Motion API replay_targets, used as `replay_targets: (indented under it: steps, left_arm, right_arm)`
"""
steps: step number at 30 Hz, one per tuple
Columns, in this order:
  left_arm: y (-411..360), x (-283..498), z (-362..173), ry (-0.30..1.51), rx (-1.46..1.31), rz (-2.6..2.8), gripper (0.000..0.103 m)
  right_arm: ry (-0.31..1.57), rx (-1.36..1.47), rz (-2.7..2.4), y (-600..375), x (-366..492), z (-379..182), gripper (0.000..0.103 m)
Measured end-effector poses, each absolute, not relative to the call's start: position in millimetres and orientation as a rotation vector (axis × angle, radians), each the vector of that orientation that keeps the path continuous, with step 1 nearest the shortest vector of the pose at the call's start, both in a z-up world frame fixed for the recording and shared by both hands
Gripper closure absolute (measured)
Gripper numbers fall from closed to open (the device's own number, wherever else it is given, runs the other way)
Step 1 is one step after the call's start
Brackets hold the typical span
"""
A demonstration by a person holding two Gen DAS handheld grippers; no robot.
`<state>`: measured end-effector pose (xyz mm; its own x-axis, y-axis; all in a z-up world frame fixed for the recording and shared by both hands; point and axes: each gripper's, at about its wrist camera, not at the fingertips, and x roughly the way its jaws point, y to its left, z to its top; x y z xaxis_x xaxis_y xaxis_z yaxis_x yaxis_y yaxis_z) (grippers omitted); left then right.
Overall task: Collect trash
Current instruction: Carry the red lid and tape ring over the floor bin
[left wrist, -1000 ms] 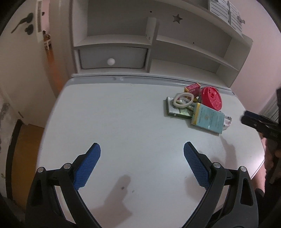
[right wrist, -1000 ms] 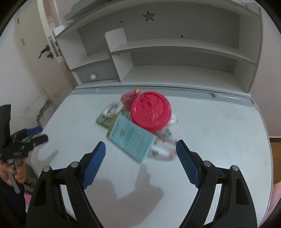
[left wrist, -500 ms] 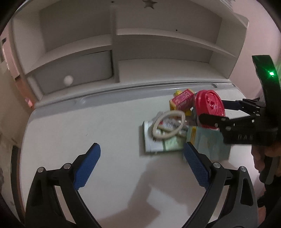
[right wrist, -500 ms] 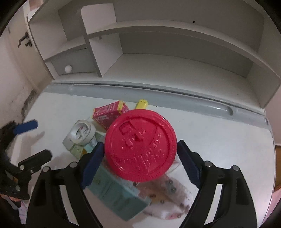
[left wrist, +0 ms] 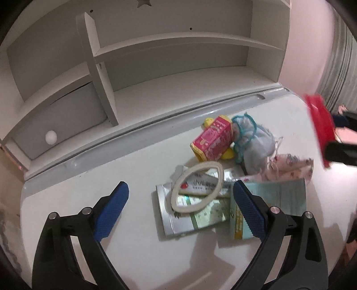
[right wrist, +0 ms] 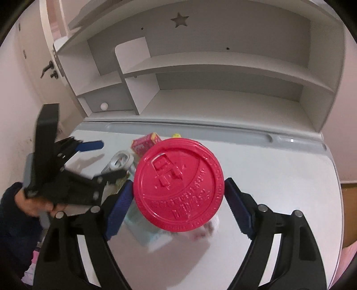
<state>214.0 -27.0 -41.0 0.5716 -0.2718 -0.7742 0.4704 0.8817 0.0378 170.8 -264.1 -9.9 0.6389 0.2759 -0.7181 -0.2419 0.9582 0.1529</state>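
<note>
This is a room in a home, likely a child's bedroom. A white desk (left wrist: 138, 256) carries a built-in hutch (right wrist: 223, 67) along its back edge, with open shelves, a star cut-out (right wrist: 179, 20) and a small drawer with a round knob (left wrist: 51, 136). Pink walls (left wrist: 312, 44) flank the hutch, and a door with a lever handle (right wrist: 46, 67) stands at the left.

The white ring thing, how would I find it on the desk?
Look at the white desk below the grey shelves. In the trash pile, the cream oval ring lies on a silvery foil packet. It is the only hollow loop there.
</note>
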Motion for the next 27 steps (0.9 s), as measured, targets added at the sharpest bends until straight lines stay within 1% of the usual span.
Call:
replay_targets:
  steps: [2,3,4,5,6,7,14,18,21,27]
  left_arm:
    - [-27,218,-45,0.875,0.244,-0.451,0.016]
    - [-30,221,-48,0.889,0.241,-0.461,0.027]
    - [-29,223,-51,0.908,0.231,-0.470,0.035]
    - [-29,224,-52,0.917,0.215,-0.480,0.039]
    - [-28,225,-52,0.914,0.204,-0.480,0.047]
    - [-28,223,-50,0.901,0.199,-0.462,0.057]
    - [-25,201,-20,0.858,0.146,-0.380,0.058]
    - [-48,172,1,0.864,0.114,-0.403,0.058]
    - [-91,136,15,0.840,0.141,-0.504,0.058]
    - [-227,54,19,0.814,0.212,-0.819,0.058]
  right_arm:
    - [0.828,0.068,0.294,-277,159,-11,0.023]
    - [0.829,0.076,0.290,-281,155,-11,0.023]
    - [0.828,0.089,0.281,-288,149,-12,0.023]
    - [0.826,0.098,0.274,-295,144,-12,0.023]
    - [0.824,0.104,0.265,-300,139,-12,0.023]
    - [0.820,0.112,0.250,-309,131,-13,0.023]
    - [0.792,0.204,0.134,-375,71,-15,0.023]
    - [0.764,0.247,-0.024,-430,21,-14,0.023]
    - [0.748,0.279,-0.216,-485,-28,-23,0.023]
    - [0.773,0.444,-0.467,-577,-115,-65,0.023]
